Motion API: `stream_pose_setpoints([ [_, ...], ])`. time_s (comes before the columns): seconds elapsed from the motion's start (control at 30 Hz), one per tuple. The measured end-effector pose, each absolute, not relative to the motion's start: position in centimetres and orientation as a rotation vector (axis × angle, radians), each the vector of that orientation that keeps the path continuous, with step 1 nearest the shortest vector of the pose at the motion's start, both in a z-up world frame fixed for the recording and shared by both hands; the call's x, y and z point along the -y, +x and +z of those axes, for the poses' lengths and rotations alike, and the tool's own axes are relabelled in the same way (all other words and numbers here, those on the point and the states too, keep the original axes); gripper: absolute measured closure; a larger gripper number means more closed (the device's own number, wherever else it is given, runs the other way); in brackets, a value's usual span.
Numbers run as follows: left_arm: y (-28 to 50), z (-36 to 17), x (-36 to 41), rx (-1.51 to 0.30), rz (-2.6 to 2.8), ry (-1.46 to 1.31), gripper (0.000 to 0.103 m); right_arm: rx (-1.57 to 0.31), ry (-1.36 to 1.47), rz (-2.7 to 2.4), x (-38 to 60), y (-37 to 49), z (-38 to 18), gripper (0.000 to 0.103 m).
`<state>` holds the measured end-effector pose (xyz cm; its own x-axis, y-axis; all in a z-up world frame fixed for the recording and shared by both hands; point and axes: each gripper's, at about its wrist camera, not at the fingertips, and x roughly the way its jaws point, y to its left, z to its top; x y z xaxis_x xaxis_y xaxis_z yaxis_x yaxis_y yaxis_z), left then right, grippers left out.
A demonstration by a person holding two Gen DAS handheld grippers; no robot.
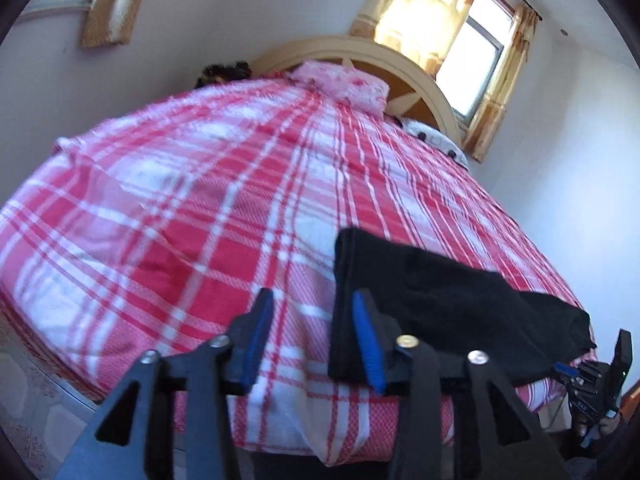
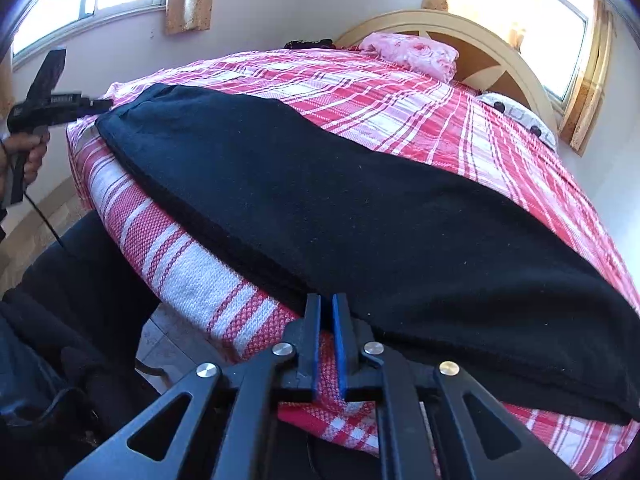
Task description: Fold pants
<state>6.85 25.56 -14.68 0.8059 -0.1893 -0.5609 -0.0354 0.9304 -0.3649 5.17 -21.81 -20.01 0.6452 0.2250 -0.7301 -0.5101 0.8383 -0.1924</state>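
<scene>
**Laying black pants along the bed edge**

Looking through the left wrist view first: the left gripper (image 1: 312, 332) is sitting with its blue pads clearly apart and nothing between them, just plaid sheet (image 1: 200, 208) showing in the gap. The black pants (image 1: 440, 300) are lying just right of it on the near edge of the bed, one end squared off, the other getting cut off behind the gripper frame. Everything's motion-blurred, so the weave is hard to read. The headboard (image 1: 424, 80) is curving behind a pink floral pillow (image 1: 344, 84).

Switching to the right wrist view: the right gripper (image 2: 326, 336) is showing only a narrow slit between its pads, sitting right at the hem of the fuzzy, lint-speckled pants; whether it's pinching cloth, I can't tell. The other gripper is hovering by the far end, in a hand (image 2: 28, 152) that's partly cropped.
</scene>
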Motion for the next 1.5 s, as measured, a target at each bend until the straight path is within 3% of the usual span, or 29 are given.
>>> stream_pose_setpoints([
  [0.03,6.7,-14.2,-25.5,-0.616,-0.071,-0.368,0.048,-0.759,-0.417,0.426,21.9,5.0,-19.9,0.087],
  [0.1,6.5,-13.1,-24.6,-0.588,-0.087,-0.348,0.047,-0.753,-0.425,0.401,22.6,4.6,-19.5,0.070],
  [0.17,6.9,-12.4,-23.2,-0.577,-0.126,-0.316,0.046,-0.750,-0.382,0.385,24.3,4.7,-18.8,0.066],
  [0.3,7.6,-12.0,-17.5,-0.591,-0.251,-0.234,0.039,-0.754,-0.250,0.313,29.0,5.0,-17.3,0.065],
  [0.57,9.3,-14.1,-7.4,-0.677,-0.472,-0.121,0.038,-0.760,0.281,-0.031,45.5,5.3,-16.0,0.065],
  [1.03,8.2,-16.7,-6.7,-0.714,-0.485,-0.157,0.038,-0.690,0.730,-0.093,53.8,5.4,-19.2,0.065],
  [1.13,8.2,-16.8,-6.7,-0.707,-0.484,-0.159,0.038,-0.680,0.797,-0.067,54.0,6.1,-19.9,0.072],
  [1.2,8.1,-16.8,-6.7,-0.703,-0.485,-0.147,0.038,-0.671,0.829,-0.054,54.3,6.3,-20.2,0.100],
  [1.5,8.3,-16.6,-7.5,-0.712,-0.493,-0.147,0.038,-0.677,0.767,-0.062,54.7,4.1,-19.5,0.101],
])
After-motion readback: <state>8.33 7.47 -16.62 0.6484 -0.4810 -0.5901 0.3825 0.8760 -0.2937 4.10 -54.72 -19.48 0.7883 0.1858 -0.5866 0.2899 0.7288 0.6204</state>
